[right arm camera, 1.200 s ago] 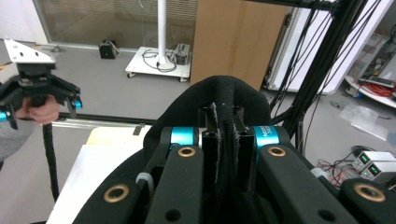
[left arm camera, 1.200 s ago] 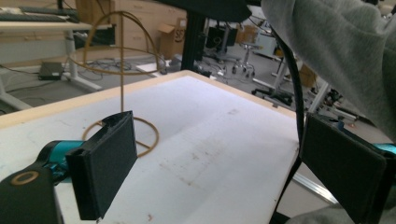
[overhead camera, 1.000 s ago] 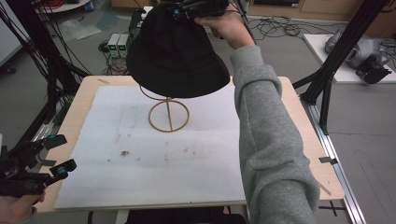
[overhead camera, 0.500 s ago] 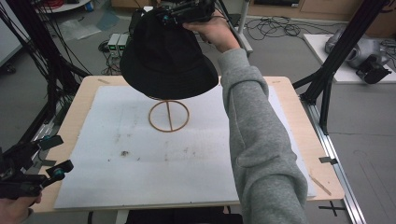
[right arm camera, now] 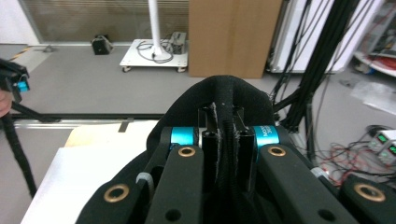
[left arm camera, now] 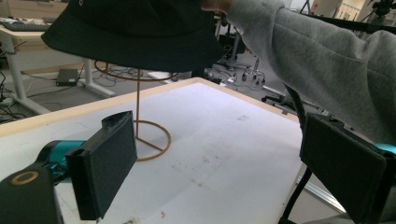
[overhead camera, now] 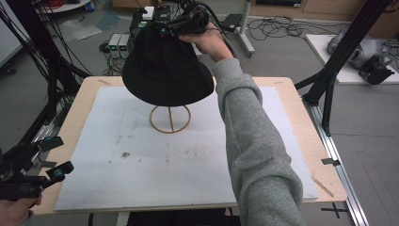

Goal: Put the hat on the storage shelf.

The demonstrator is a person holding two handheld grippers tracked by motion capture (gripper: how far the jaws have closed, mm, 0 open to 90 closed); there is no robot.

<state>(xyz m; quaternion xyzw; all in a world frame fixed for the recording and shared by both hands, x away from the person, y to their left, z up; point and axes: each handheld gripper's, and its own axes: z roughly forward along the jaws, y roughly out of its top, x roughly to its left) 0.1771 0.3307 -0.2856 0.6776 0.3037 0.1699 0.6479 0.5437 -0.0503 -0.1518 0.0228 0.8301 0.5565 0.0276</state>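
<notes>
White-covered table [overhead camera: 197, 179]: the right gripper [overhead camera: 162, 32], jaws clamped on a black hat's [overhead camera: 164, 70] crown, holds it over a wire stand [overhead camera: 170, 118]; the left gripper [overhead camera: 49, 157] rests with jaws apart.

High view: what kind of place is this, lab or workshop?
Likely a robotics or recording lab: black frame struts beside the table, cables and electronics boxes on the floor, and a cardboard box by a glass partition.
</notes>
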